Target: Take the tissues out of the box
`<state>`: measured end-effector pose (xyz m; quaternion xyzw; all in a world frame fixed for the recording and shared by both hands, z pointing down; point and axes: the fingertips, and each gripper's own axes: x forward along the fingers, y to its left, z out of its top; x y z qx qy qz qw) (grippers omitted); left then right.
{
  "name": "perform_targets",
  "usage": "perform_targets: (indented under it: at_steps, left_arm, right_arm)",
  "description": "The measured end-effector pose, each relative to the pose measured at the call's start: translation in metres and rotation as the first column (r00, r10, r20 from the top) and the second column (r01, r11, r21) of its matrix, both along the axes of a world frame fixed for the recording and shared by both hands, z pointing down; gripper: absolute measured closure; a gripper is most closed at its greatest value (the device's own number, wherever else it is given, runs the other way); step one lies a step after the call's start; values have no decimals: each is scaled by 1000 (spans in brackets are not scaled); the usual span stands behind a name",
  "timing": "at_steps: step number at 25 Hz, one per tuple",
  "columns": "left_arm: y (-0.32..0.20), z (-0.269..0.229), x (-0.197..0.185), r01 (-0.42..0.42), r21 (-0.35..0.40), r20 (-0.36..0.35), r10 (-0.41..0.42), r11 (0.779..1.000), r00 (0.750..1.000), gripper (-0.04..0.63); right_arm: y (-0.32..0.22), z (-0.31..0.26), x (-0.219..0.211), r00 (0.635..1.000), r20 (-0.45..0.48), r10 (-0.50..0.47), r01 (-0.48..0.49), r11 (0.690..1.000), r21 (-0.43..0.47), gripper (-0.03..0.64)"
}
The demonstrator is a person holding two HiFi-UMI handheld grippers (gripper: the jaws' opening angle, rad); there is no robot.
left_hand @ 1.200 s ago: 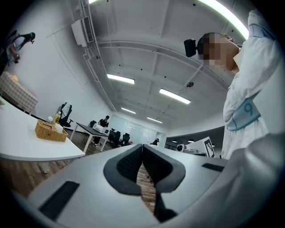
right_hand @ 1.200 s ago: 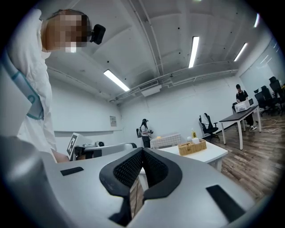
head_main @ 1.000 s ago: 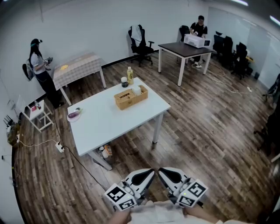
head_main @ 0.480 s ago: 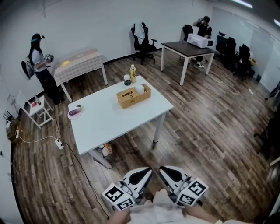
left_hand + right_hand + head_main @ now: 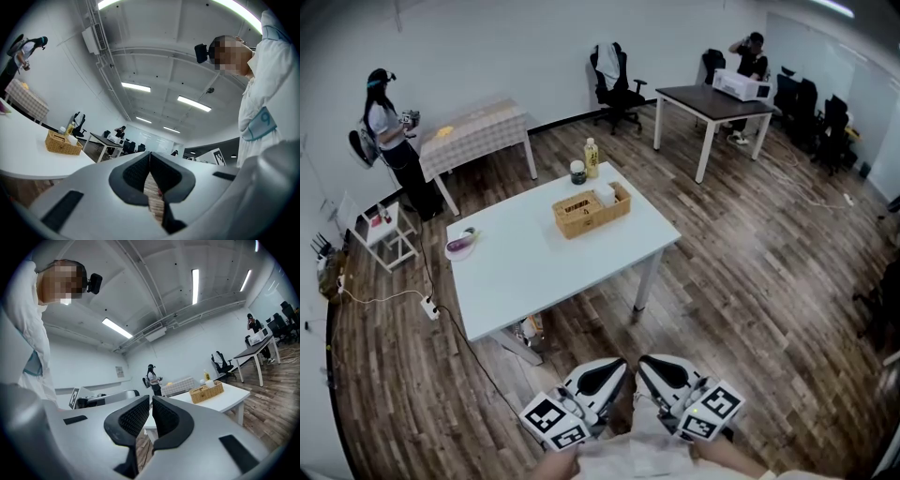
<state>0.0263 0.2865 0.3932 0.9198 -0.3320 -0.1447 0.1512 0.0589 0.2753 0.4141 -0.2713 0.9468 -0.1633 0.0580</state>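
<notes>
White table (image 5: 525,272) carries wicker basket (image 5: 589,218), well apart from the 2 grippers. Left gripper (image 5: 617,370) and right gripper (image 5: 649,367) both clenched, empty.

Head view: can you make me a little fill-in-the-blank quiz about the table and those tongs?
1. The wicker basket stands on the ___ table.
2. The bottle beside the basket is ___ in colour.
3. The left tongs and right tongs are both ___, with nothing between them.
4. The tongs hover over the ___ floor, short of the table.
Missing words: white; yellow; shut; wooden.
</notes>
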Motion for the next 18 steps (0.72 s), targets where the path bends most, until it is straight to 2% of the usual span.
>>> perform_targets:
  at_steps: [10,18]
  left_arm:
    - [-100,0,11,9,-24,12,-9,1000,1000,591]
    - [-181,-9,13,52,-35,12,-52,998,999,591]
  right_arm:
    - [-103,-3,4,999,14,-38,38,999,-17,581]
    - [-182,-11,6,996,16,-91,91,995,-35,581]
